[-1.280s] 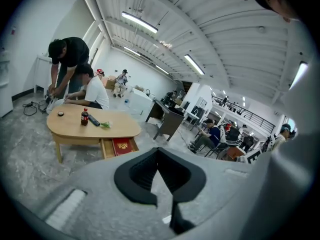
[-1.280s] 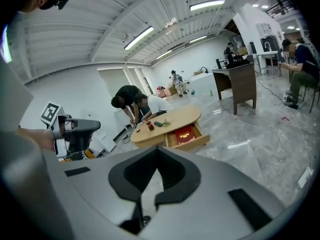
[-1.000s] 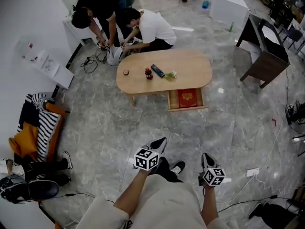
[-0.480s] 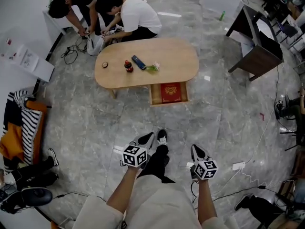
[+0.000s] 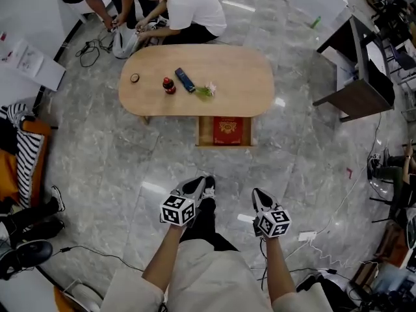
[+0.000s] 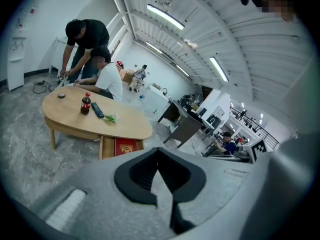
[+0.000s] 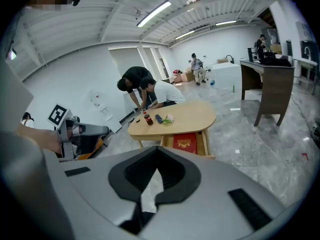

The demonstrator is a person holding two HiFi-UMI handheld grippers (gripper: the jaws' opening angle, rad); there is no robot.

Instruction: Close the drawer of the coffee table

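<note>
The floor (image 5: 97, 168) under you is glossy grey marbled tile. Ahead of you stands the oval tabletop (image 5: 240, 86), smooth pale wood on wooden legs, with two people (image 5: 188, 12) bent over cables at its far side. The drawer (image 5: 203, 132) is of the same pale wood. It stands pulled out of the near long side, toward you and well apart from both tongs.

Your forearms reach forward and slope down, side by side above your own legs. The left tongs (image 5: 194, 186) and the right tongs (image 5: 259, 197) are both pinched together with nothing between them. In each gripper view the black ribbed pads (image 6: 142, 173) meet at the tip, set in smooth grey plastic. Each tool carries a cube (image 5: 178, 210) printed with black-and-white square markers.

A flat red box (image 5: 227, 130) with a gold emblem lies in the drawer, and any writing on it is too small to read.

On the tabletop:
- A dark bottle (image 5: 168, 85) stands upright, with a red cap and a red label whose print is not legible.
- A dark blue bar (image 5: 185, 80) lies flat just beside the bottle.
- A green and pink sprig (image 5: 205, 91) lies near the bar.
- A small dark disc (image 5: 134, 78) sits toward the left end.
</note>
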